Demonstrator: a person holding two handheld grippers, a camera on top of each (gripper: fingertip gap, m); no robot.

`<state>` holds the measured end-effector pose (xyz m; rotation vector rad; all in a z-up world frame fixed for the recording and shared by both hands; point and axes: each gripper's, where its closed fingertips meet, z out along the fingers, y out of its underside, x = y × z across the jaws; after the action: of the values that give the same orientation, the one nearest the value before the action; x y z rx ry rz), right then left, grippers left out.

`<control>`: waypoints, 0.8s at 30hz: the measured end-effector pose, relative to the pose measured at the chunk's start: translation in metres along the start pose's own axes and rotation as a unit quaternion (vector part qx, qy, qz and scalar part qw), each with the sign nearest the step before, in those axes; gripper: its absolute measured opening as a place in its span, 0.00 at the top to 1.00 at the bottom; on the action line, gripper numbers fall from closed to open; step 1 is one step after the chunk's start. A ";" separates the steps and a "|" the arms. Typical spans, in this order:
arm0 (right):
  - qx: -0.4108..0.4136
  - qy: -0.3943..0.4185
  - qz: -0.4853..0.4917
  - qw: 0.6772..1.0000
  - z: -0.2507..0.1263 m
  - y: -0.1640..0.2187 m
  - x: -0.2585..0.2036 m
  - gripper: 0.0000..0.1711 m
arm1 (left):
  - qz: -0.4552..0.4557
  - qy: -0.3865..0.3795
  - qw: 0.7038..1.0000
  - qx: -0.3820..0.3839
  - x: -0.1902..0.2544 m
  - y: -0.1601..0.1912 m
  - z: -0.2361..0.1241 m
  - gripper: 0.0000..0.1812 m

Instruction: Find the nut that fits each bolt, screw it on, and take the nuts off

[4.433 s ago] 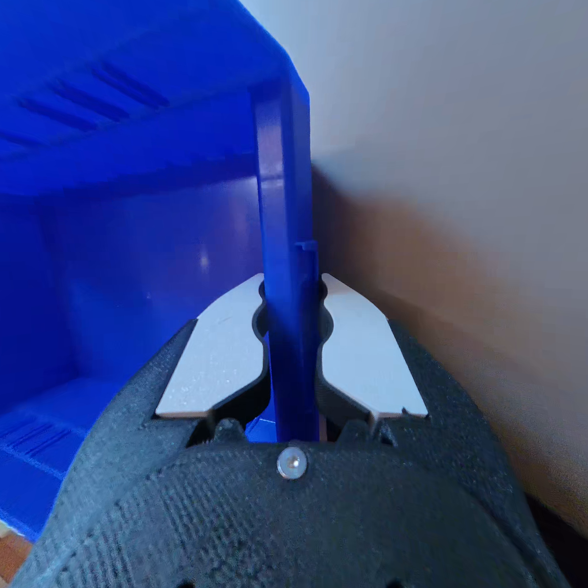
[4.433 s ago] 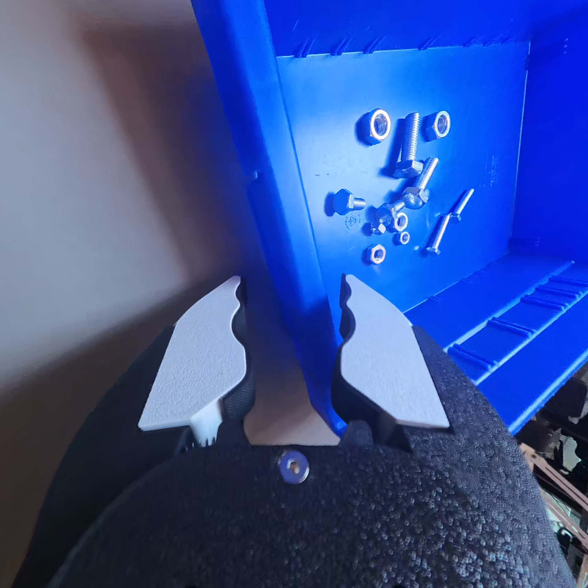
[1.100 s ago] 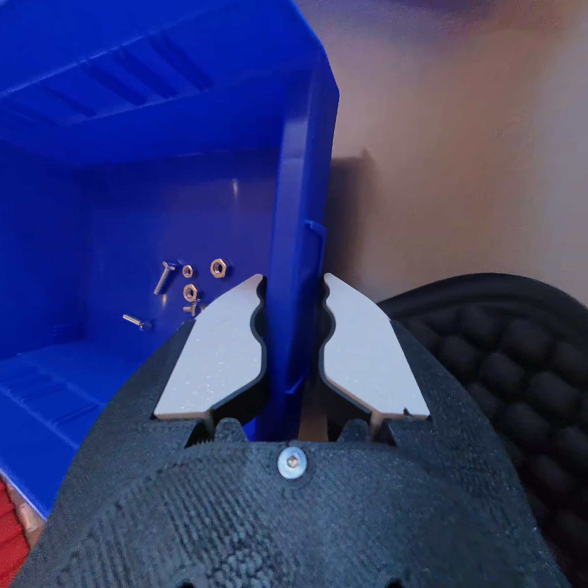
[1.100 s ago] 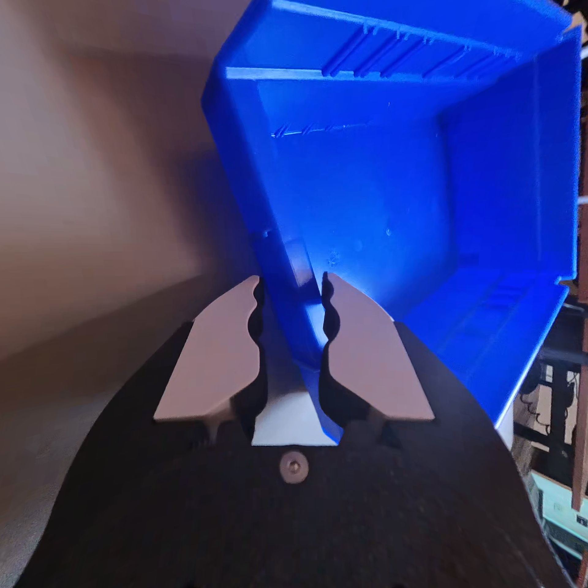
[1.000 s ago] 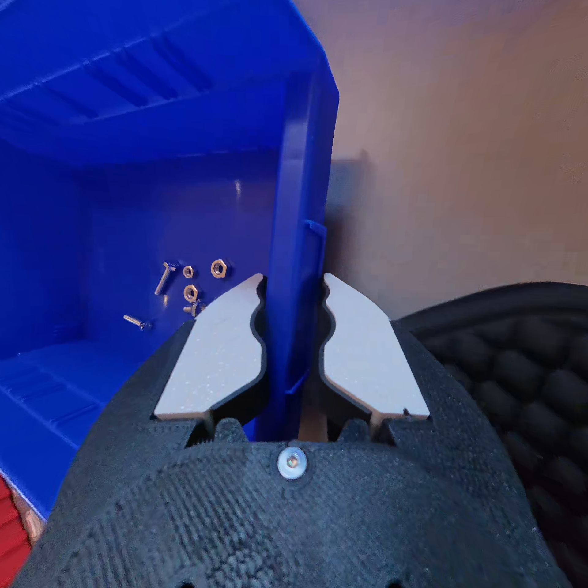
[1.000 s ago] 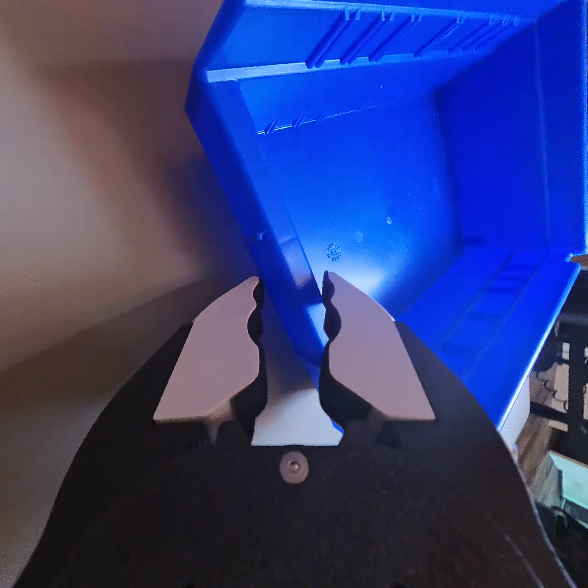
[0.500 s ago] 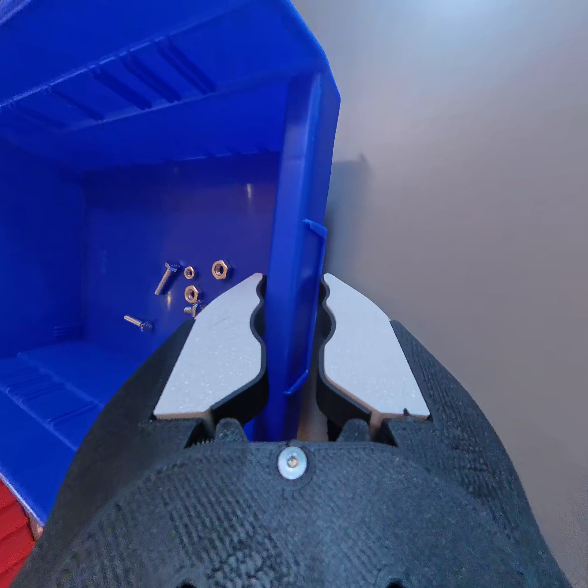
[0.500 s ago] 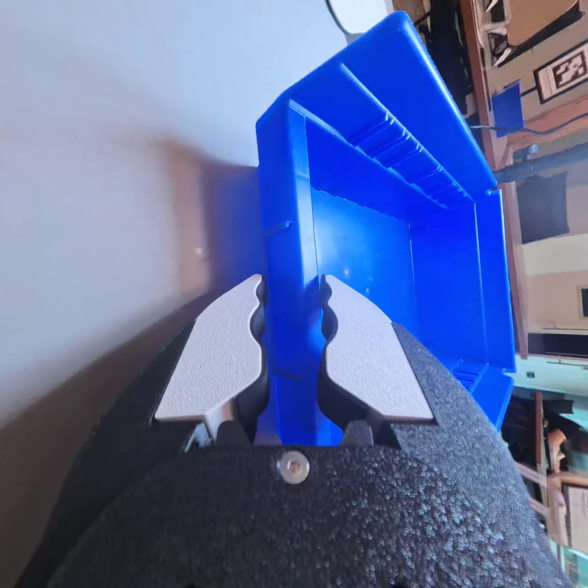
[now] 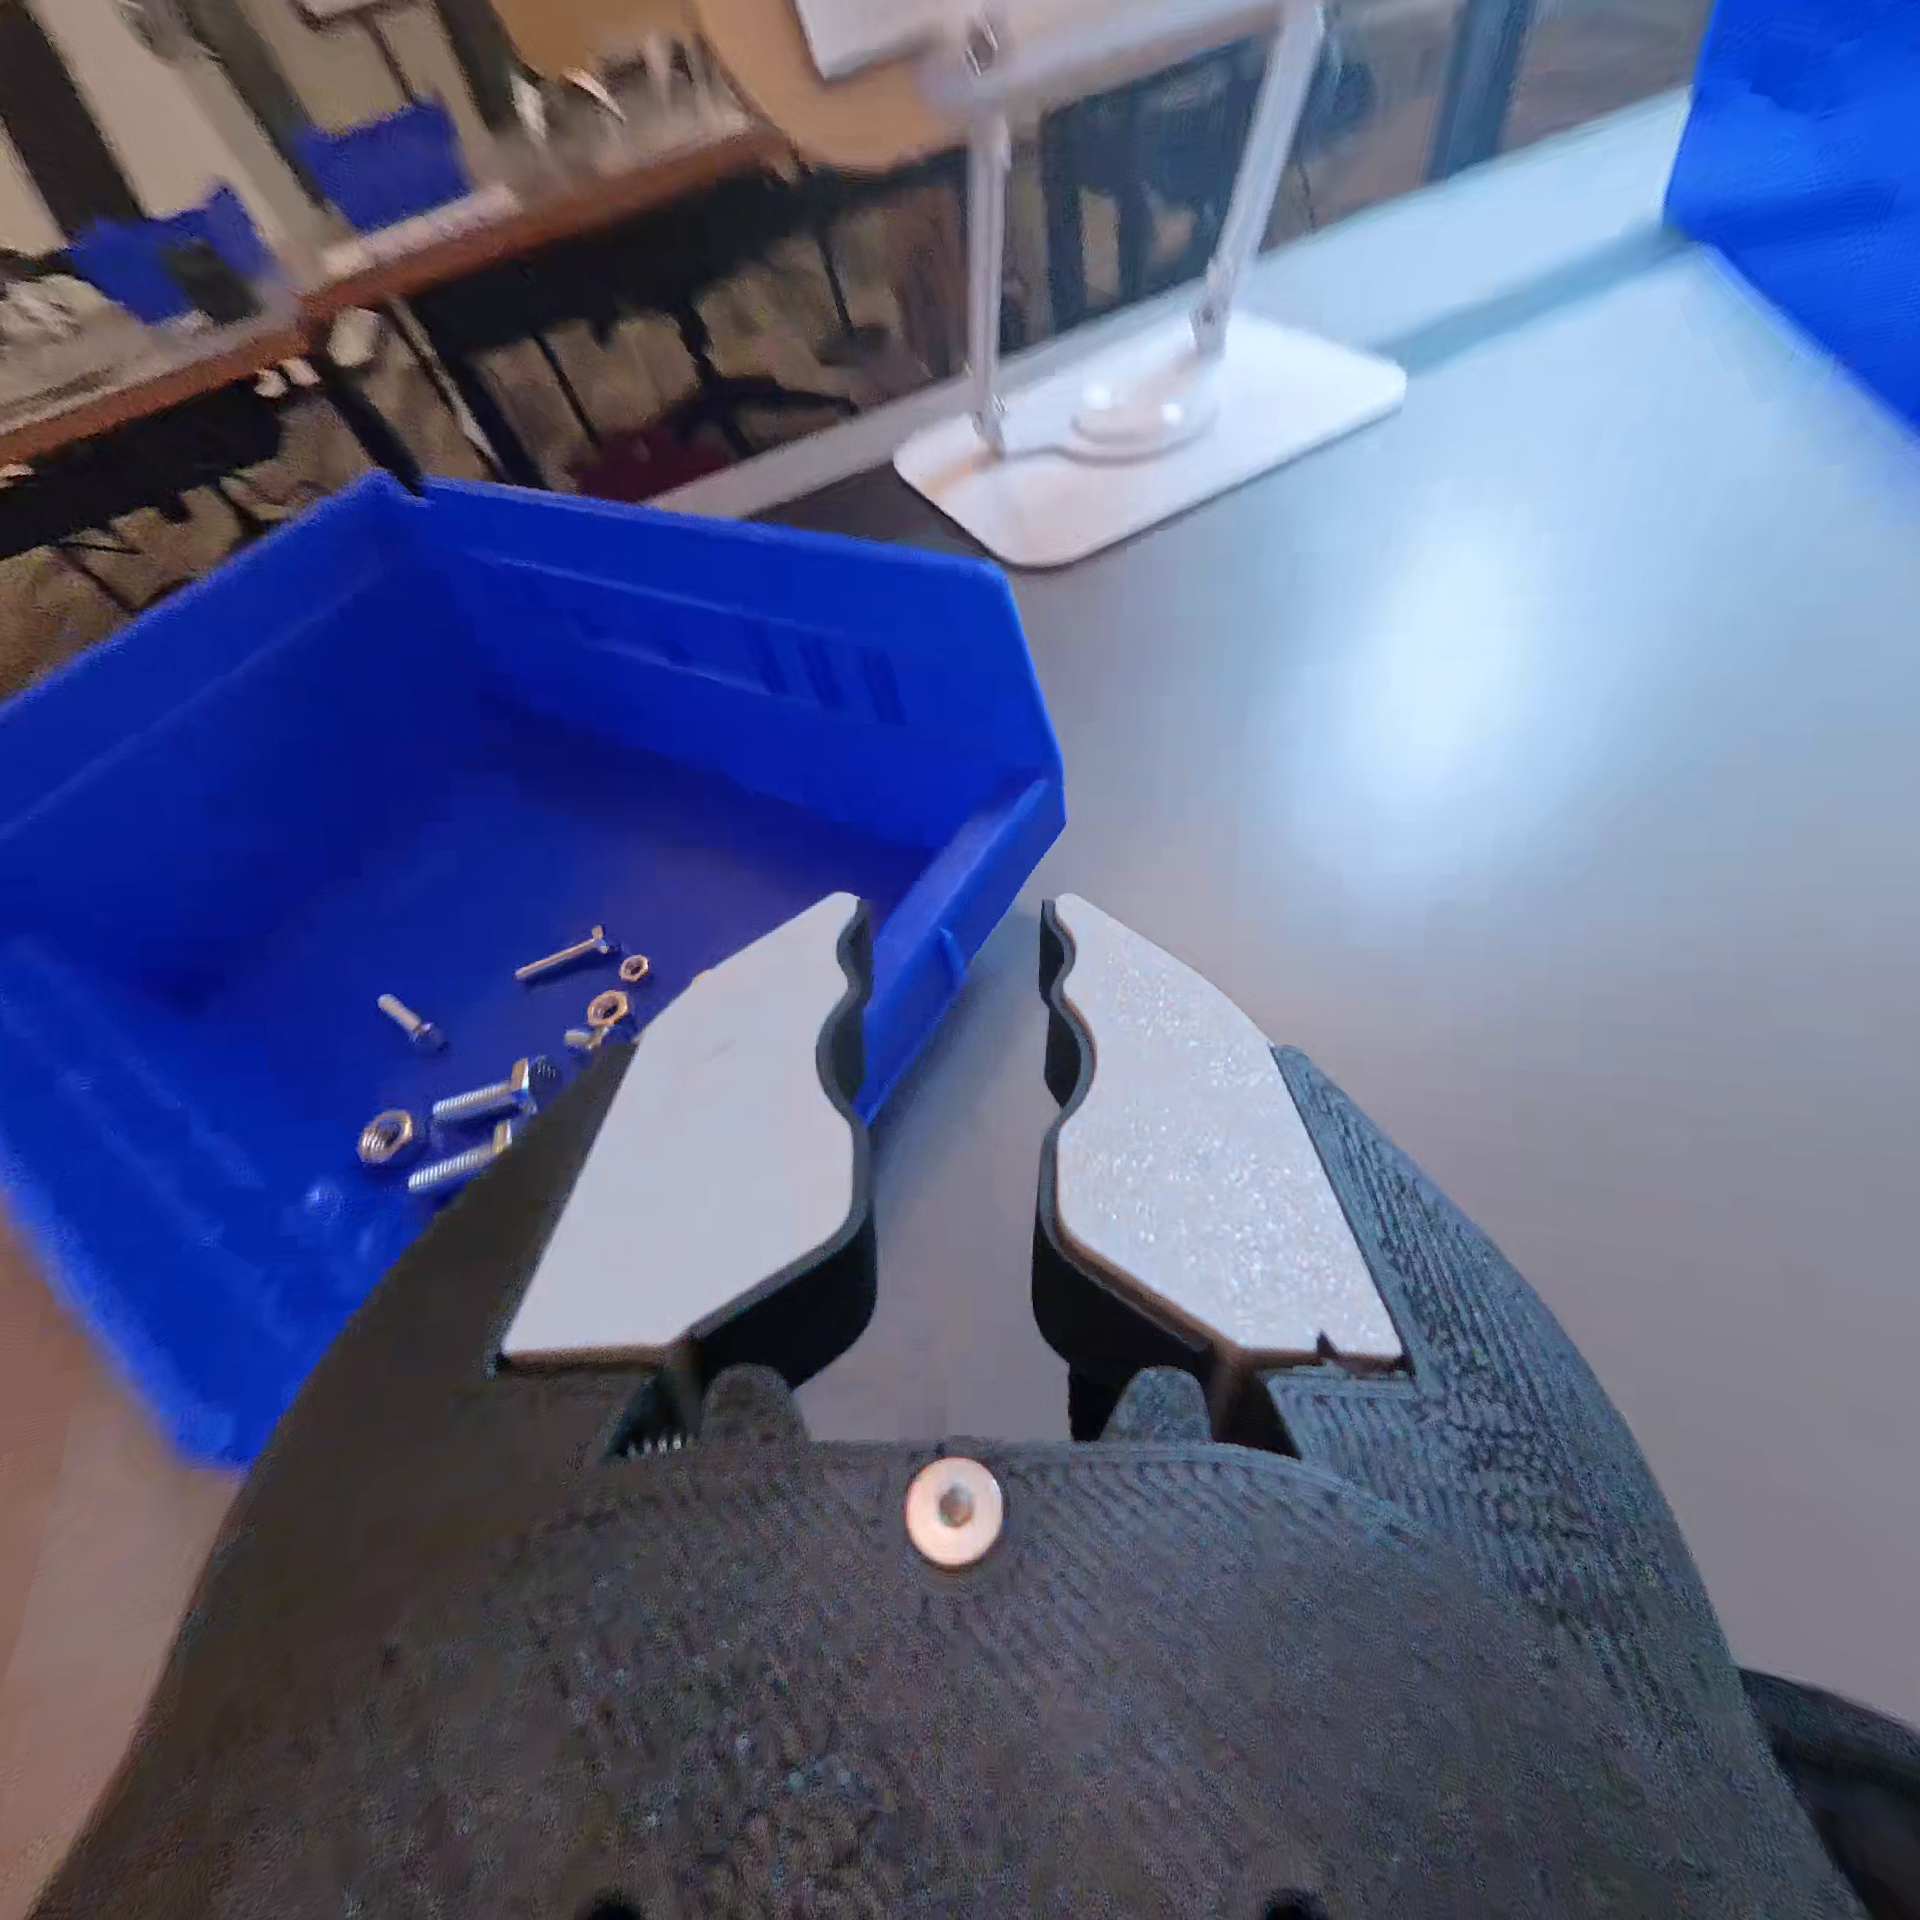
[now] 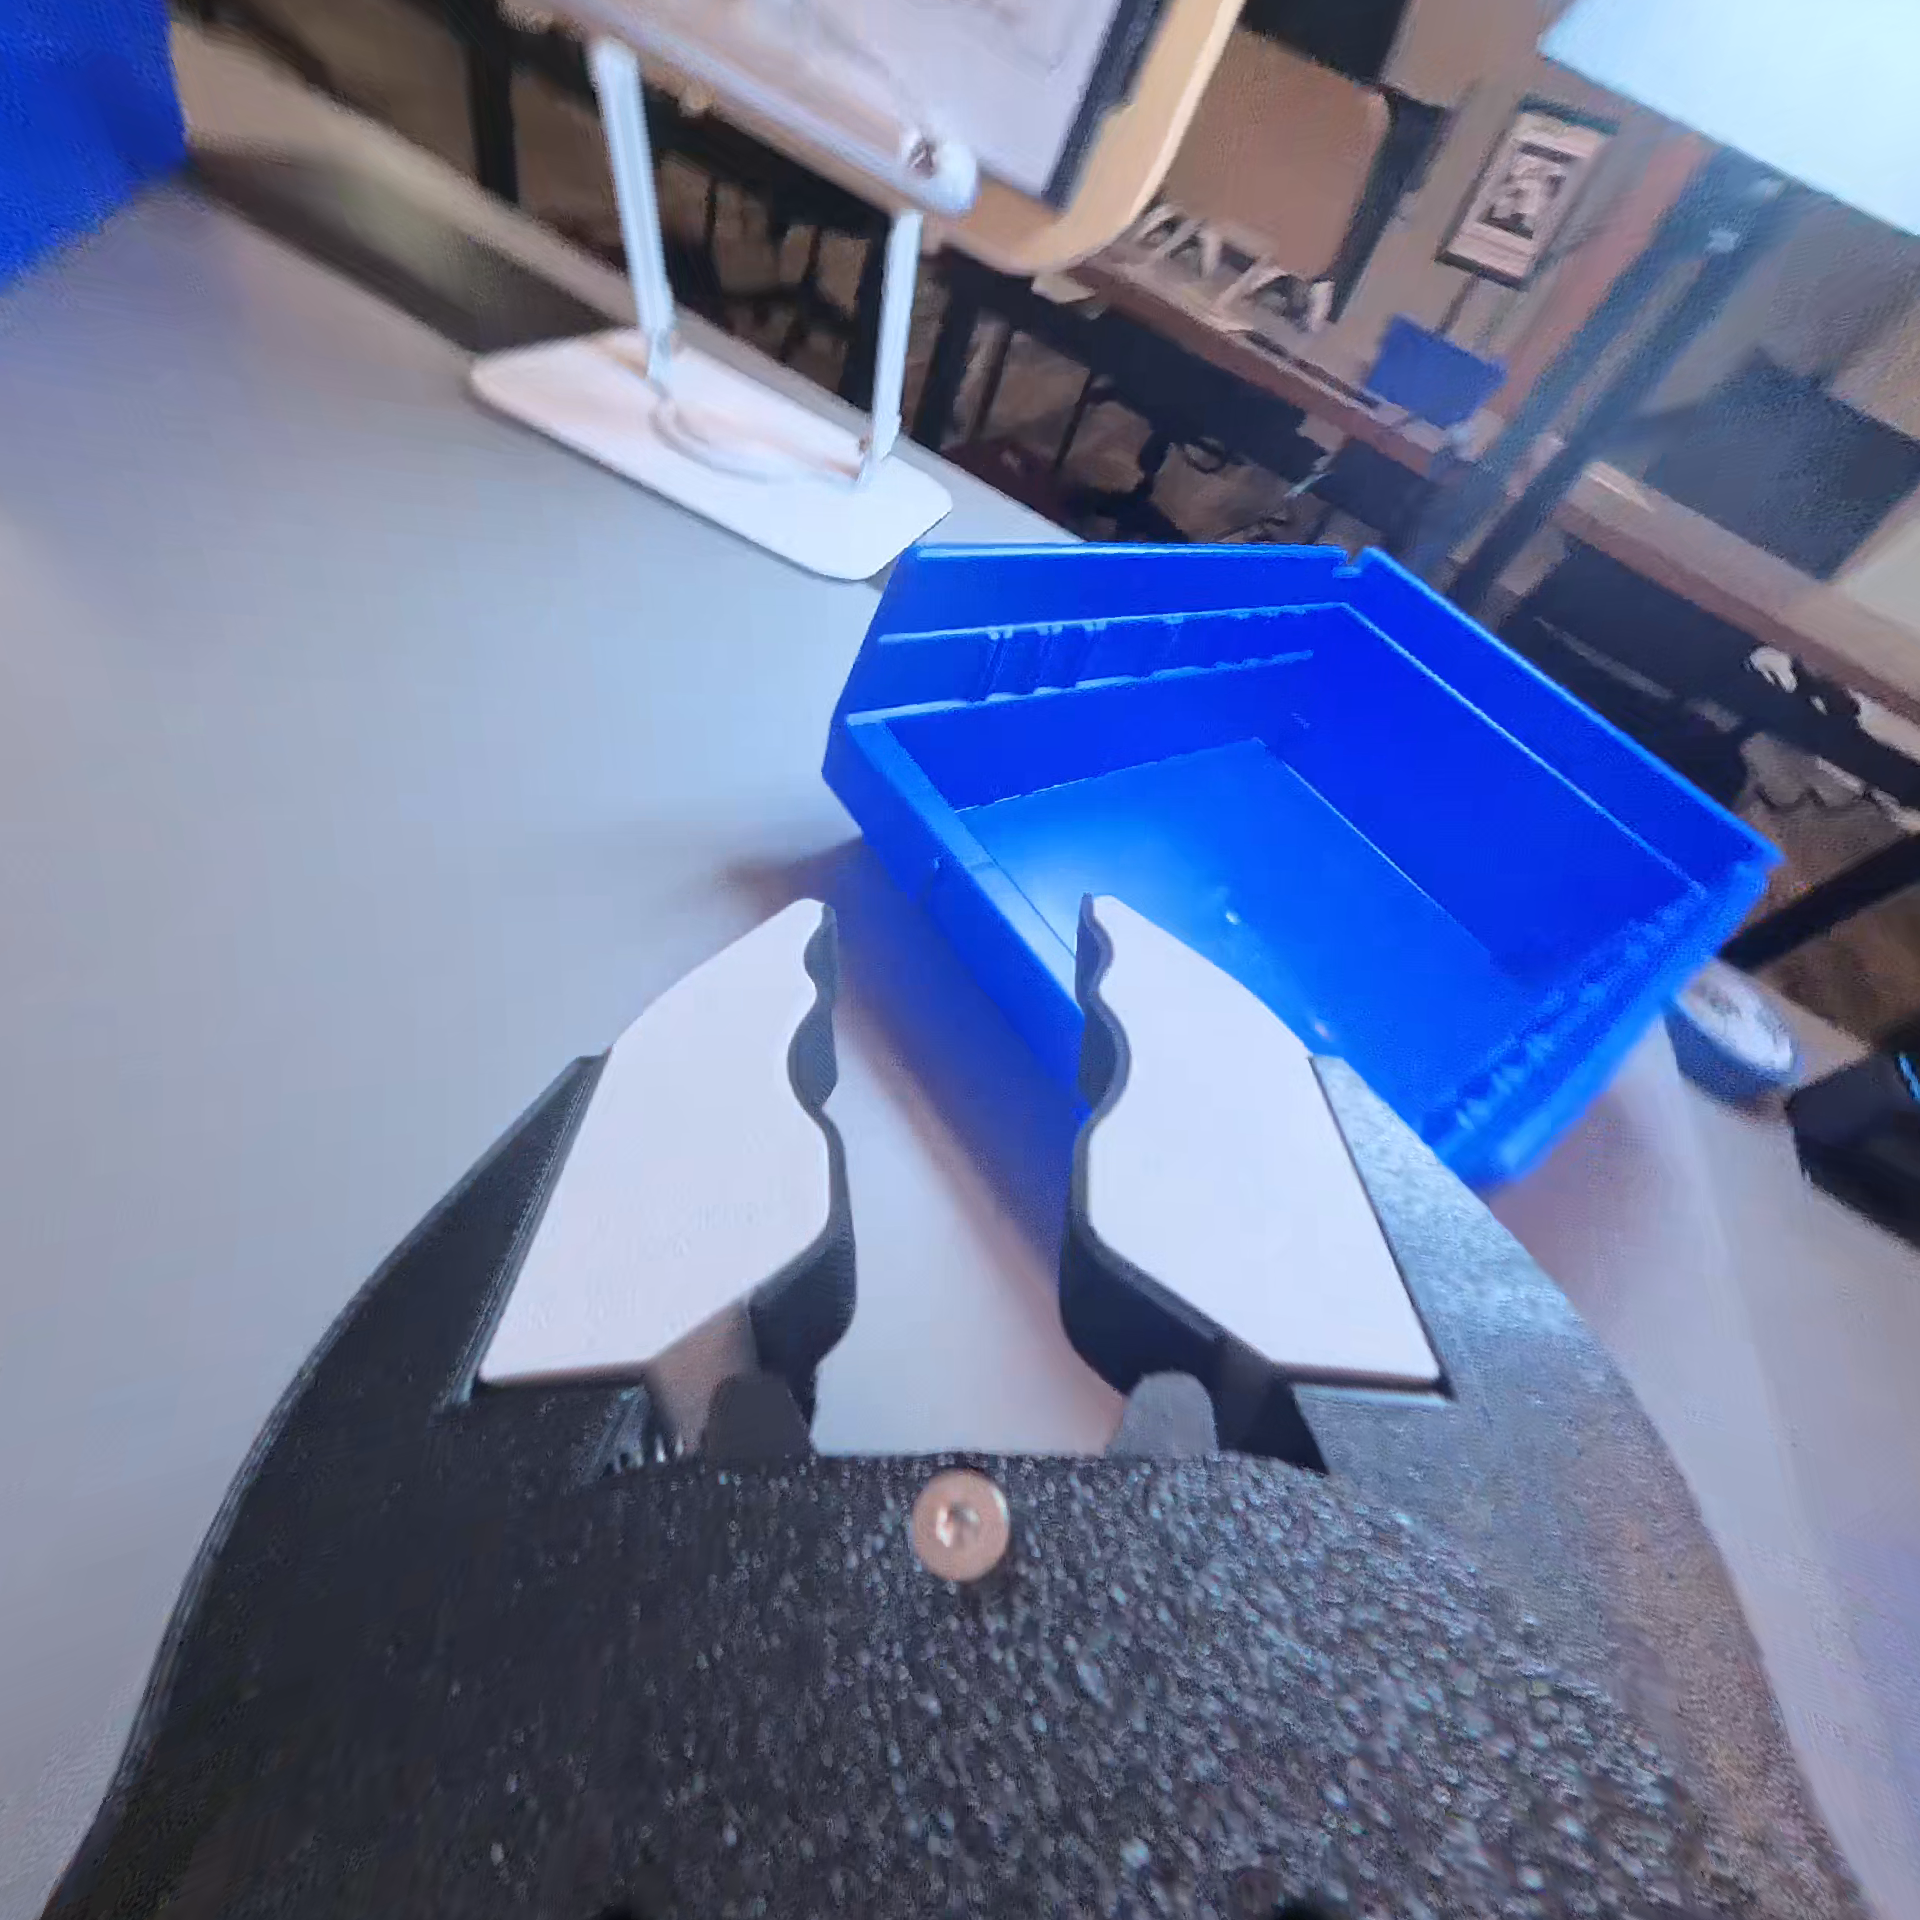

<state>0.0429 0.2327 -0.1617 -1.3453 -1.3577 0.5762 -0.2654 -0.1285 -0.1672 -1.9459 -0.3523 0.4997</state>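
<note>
Tongs (image 9: 948,914) (image 10: 954,914) now off both bins (image 9: 312,790) (image 10: 1455,790).

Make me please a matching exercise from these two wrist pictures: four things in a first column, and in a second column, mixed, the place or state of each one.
Things:
1. nuts and bolts
2. blue bin in the right wrist view
3. white stand
4. left gripper

Places or states:
A. open, holding nothing
B. lying loose on the floor of a blue bin
C. nothing visible inside it
D. standing on the grey table beyond the bins

Pairs: 1-B, 2-C, 3-D, 4-A
</note>
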 end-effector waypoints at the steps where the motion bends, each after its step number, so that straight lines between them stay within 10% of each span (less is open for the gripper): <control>1: 0.013 0.017 0.037 0.999 -0.015 -0.004 0.002 0.77 | -0.023 -0.020 0.999 0.018 0.003 -0.007 -0.013 0.83; 7: 0.030 0.151 0.181 0.971 -0.092 0.015 0.020 0.99 | -0.124 -0.170 0.975 0.066 0.007 -0.005 -0.077 1.00; 24: -0.006 0.197 0.258 0.946 -0.111 0.054 0.015 1.00 | -0.190 -0.219 0.957 0.012 0.013 0.047 -0.091 1.00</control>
<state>0.1671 0.2224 -0.1719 -1.7310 -0.6819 0.5985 -0.2079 -0.2136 -0.1796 -1.6755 -0.9773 0.6715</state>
